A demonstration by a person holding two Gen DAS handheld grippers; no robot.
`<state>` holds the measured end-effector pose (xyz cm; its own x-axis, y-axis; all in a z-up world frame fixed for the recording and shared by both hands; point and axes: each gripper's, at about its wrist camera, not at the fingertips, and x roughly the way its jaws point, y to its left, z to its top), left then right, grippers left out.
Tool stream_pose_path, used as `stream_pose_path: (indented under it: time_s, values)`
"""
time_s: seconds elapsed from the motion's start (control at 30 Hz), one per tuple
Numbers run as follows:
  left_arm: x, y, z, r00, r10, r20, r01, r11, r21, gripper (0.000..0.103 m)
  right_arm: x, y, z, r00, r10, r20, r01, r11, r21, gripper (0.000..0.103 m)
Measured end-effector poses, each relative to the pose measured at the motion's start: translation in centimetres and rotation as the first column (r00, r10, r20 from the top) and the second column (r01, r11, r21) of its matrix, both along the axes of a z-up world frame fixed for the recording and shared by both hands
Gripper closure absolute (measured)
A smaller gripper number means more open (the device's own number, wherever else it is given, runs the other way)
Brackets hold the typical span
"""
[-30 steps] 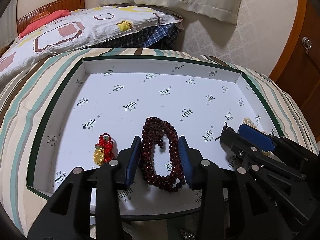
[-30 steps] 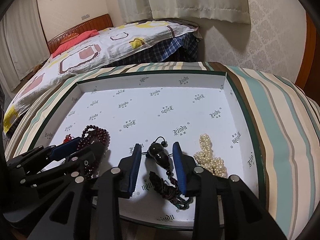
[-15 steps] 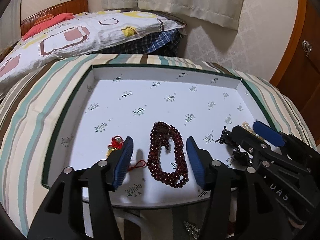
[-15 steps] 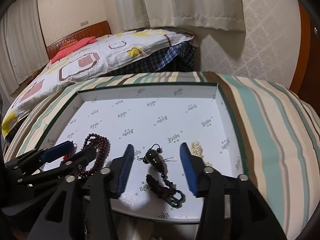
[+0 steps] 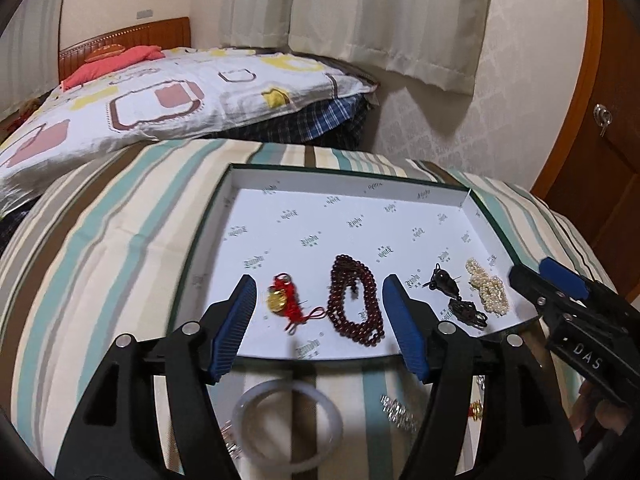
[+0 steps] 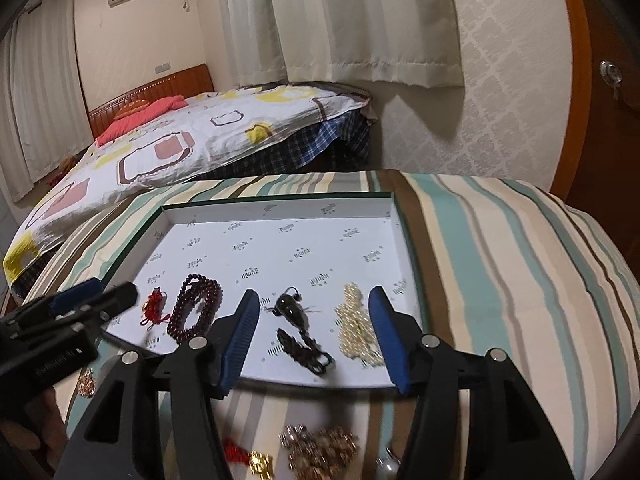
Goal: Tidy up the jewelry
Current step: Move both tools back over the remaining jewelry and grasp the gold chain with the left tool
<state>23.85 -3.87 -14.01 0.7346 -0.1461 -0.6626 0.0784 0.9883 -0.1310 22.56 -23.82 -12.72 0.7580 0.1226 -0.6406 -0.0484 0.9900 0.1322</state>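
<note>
Four jewelry pieces lie in a row along the near edge of the white tray (image 5: pixel 360 216), none held. From left: a red-corded gold charm (image 5: pixel 282 300), a dark red bead strand (image 5: pixel 354 300), a black pendant on a dark cord (image 5: pixel 446 284), and a pearl strand (image 5: pixel 486 288).

The left gripper (image 5: pixel 320 320) hangs above the near rim, its jaws parted well wider than the bead strand and having just been opening; nothing is between the pads. The right gripper (image 6: pixel 314 330) likewise stands apart, jaws having just been opening, clear of the pendant and pearls below it.

On the striped cloth (image 5: pixel 100 264) before the tray lie a white bangle (image 5: pixel 288 420) and other loose, blurred pieces, including a gold-toned cluster (image 6: pixel 320 448).
</note>
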Motion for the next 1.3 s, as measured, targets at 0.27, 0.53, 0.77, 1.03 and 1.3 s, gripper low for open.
stream_pose_path:
  time_s: [0.27, 0.53, 0.77, 1.03, 1.3]
  values:
    - [-3.5, 2.3, 0.3, 1.0, 0.016, 0.018, -0.017, 1.0, 0.012, 0.039, -3.4, -0.3, 0.1, 1.0, -0.008, 0.005, 0.008, 1.0, -0.017, 0.047]
    - [-6.8, 5.4, -1.8, 0.997, 0.067, -0.04, -0.066, 0.998, 0.023, 0.039, -6.2, -0.1, -1.3, 1.0, 0.002, -0.02, -0.003, 1.0, -0.019, 0.047]
    - [-7.6, 7.0, -3.9, 0.99, 0.107, -0.097, -0.103, 0.994, 0.043, 0.039, -7.0, 0.1, -2.2, 0.999, 0.008, -0.049, -0.009, 1.0, -0.021, 0.047]
    - [-7.2, 7.0, -5.5, 0.986, 0.097, -0.139, -0.09, 0.994, 0.059, 0.039, -7.0, 0.3, -2.6, 0.998, 0.01, -0.057, -0.011, 1.0, -0.021, 0.047]
    - [-6.9, 6.7, -6.2, 0.988, 0.084, -0.13, -0.073, 0.994, 0.086, 0.042, -6.9, 0.3, -2.7, 0.998, 0.011, -0.062, -0.012, 1.0, -0.02, 0.047]
